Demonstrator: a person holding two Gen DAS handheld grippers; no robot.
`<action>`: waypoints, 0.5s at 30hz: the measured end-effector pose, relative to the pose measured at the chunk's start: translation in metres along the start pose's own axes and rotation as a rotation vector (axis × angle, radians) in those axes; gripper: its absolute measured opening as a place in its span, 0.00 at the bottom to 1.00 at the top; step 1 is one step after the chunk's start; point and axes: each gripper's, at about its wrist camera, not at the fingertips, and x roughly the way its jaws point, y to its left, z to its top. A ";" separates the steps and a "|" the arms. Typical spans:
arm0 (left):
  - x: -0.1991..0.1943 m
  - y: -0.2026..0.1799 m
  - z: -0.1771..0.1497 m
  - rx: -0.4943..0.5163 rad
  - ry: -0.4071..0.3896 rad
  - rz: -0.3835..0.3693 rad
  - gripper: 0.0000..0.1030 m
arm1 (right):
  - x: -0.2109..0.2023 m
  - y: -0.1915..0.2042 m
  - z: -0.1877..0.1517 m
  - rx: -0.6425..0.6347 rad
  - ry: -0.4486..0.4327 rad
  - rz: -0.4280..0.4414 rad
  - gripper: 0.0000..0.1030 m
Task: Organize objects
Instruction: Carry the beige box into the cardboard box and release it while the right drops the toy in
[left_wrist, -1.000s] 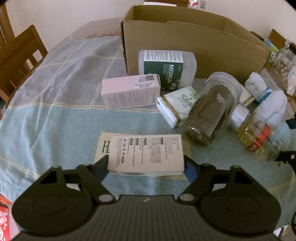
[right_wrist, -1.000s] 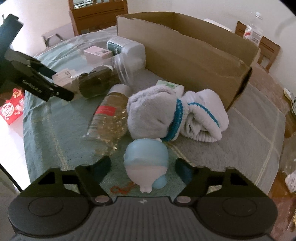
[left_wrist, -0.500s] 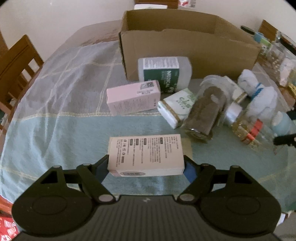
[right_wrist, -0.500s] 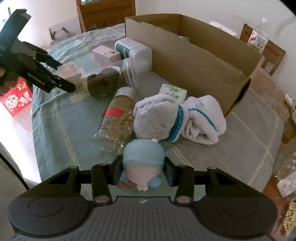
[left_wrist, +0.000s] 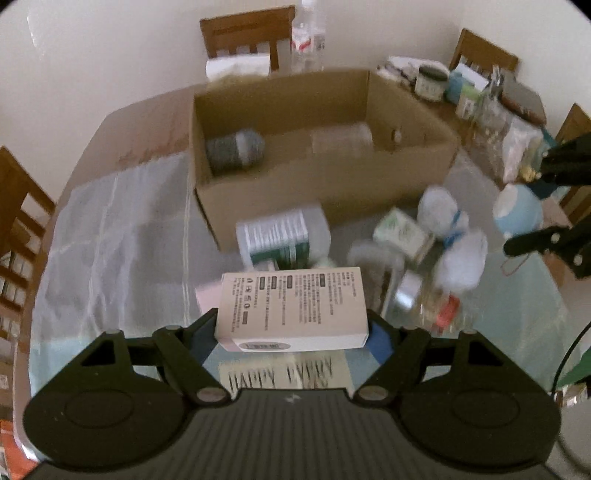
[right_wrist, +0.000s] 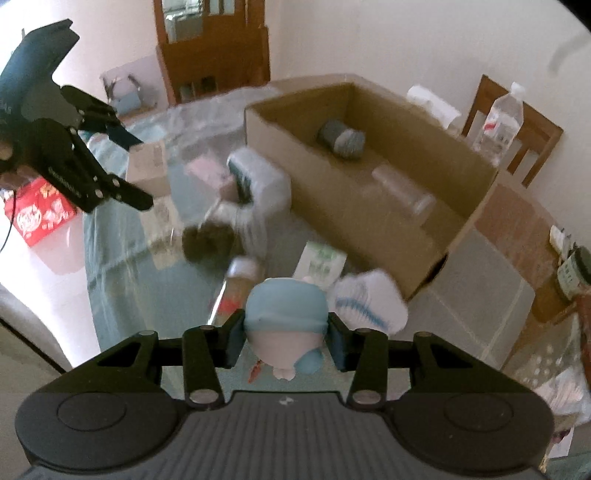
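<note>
My left gripper (left_wrist: 291, 328) is shut on a white printed carton (left_wrist: 291, 306) and holds it well above the table, in front of the open cardboard box (left_wrist: 332, 184). My right gripper (right_wrist: 284, 339) is shut on a blue and pink round toy (right_wrist: 286, 317), lifted above the table right of the pile. The box (right_wrist: 369, 206) holds a grey roll (left_wrist: 234, 149) and a clear bottle (left_wrist: 341, 138). On the cloth lie a medical bottle (left_wrist: 282, 236), a green-white carton (left_wrist: 402, 230), white socks (left_wrist: 458, 254) and a capsule jar (left_wrist: 432, 302).
A "HAPPY" card (left_wrist: 280, 371) lies on the cloth under my left gripper. Wooden chairs (left_wrist: 243, 37) stand around the table. Jars and packets (left_wrist: 495, 110) crowd the far right. A water bottle (right_wrist: 498, 122) stands behind the box. A red packet (right_wrist: 37, 214) lies off the table's left side.
Both grippers rose high above the table with their loads. The right gripper closed on the toy and lifted it. The inside of the box has come into view.
</note>
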 end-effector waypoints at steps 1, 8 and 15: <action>0.000 0.002 0.009 0.002 -0.012 -0.001 0.78 | -0.001 -0.002 0.007 0.006 -0.009 -0.001 0.49; 0.007 0.018 0.070 0.037 -0.087 -0.026 0.78 | 0.004 -0.016 0.052 0.026 -0.041 -0.021 0.49; 0.027 0.032 0.113 0.079 -0.108 -0.003 0.79 | 0.012 -0.032 0.092 0.047 -0.077 -0.055 0.49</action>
